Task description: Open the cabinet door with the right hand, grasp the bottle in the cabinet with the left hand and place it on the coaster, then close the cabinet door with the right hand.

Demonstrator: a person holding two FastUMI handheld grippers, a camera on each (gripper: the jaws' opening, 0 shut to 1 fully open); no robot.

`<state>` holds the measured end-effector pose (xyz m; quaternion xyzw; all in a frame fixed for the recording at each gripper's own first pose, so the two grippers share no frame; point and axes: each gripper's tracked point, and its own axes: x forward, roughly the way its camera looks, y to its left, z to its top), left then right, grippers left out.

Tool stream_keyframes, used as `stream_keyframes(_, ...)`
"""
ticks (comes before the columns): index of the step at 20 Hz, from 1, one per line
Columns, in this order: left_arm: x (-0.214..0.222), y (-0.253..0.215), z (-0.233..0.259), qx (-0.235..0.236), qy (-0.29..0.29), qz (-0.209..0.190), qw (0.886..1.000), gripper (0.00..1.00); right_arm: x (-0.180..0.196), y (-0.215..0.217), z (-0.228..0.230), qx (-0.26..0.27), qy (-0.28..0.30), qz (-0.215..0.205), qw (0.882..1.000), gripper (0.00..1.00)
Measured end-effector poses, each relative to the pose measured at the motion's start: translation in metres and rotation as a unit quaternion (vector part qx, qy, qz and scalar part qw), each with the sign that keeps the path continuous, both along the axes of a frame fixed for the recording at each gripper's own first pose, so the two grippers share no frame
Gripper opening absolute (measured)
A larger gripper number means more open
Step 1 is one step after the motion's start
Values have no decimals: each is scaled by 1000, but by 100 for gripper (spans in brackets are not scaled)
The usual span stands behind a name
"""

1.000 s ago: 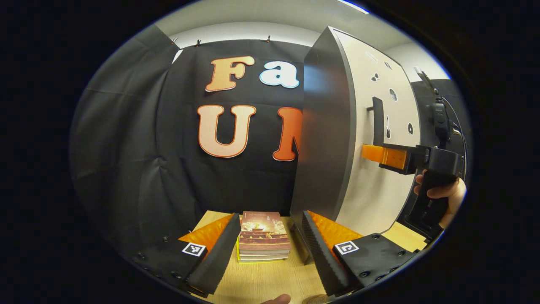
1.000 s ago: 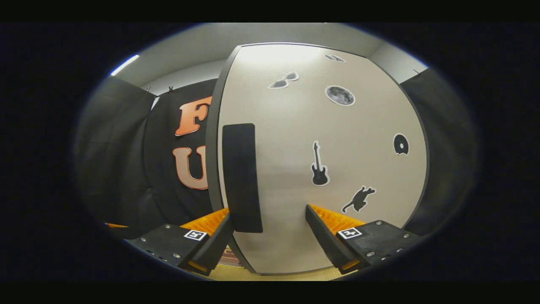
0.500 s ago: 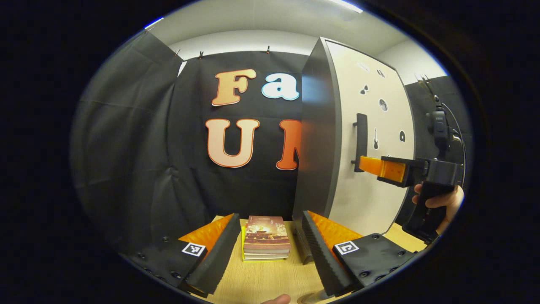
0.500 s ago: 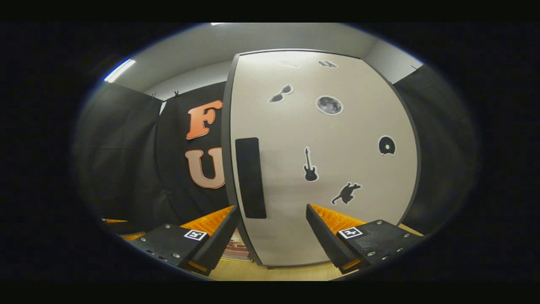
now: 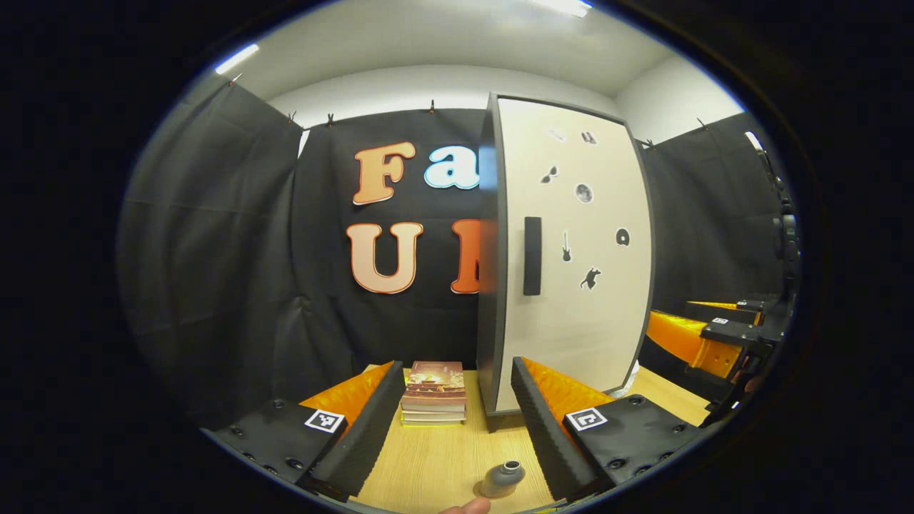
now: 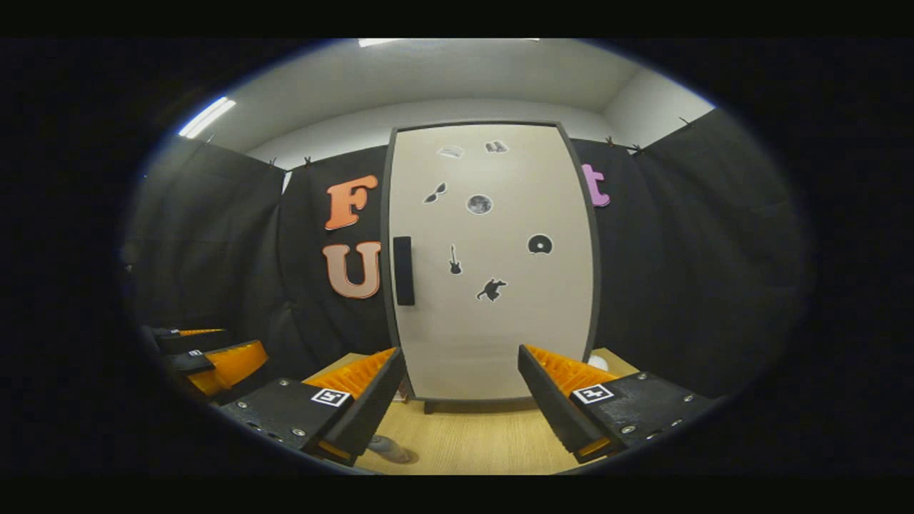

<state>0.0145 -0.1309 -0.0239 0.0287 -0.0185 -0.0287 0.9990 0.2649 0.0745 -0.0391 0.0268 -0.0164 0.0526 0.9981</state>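
The cabinet (image 5: 571,285) (image 6: 493,321) stands on the wooden table with its pale door closed flat and a black handle (image 5: 532,255) (image 6: 403,270) on the door's left side. A small grey bottle (image 5: 502,479) (image 6: 384,447) stands upright on the table in front of it, on a brownish coaster (image 6: 405,455). My left gripper (image 5: 453,428) is open, well back from the cabinet, with the bottle low between its fingers but apart from them. My right gripper (image 6: 460,407) (image 5: 714,335) is open too, facing the door from a distance.
A stack of books (image 5: 433,394) lies on the table (image 5: 443,464) left of the cabinet. A small white object (image 6: 598,363) sits by the cabinet's right foot. A fingertip (image 5: 468,506) shows at the bottom edge. The left gripper (image 6: 207,353) shows at the far left.
Both grippers have drawn back from the cabinet, which now looks smaller. The right gripper has left the handle area and dropped to the right. The bottle has come into view.
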Motion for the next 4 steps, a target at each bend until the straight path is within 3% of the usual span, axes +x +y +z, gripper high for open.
stream_keyframes(4, -41, -24, 5, -2, -7, 0, 1000, 97, -49, -27, 5, 9, -11, -15, 1000, 97)
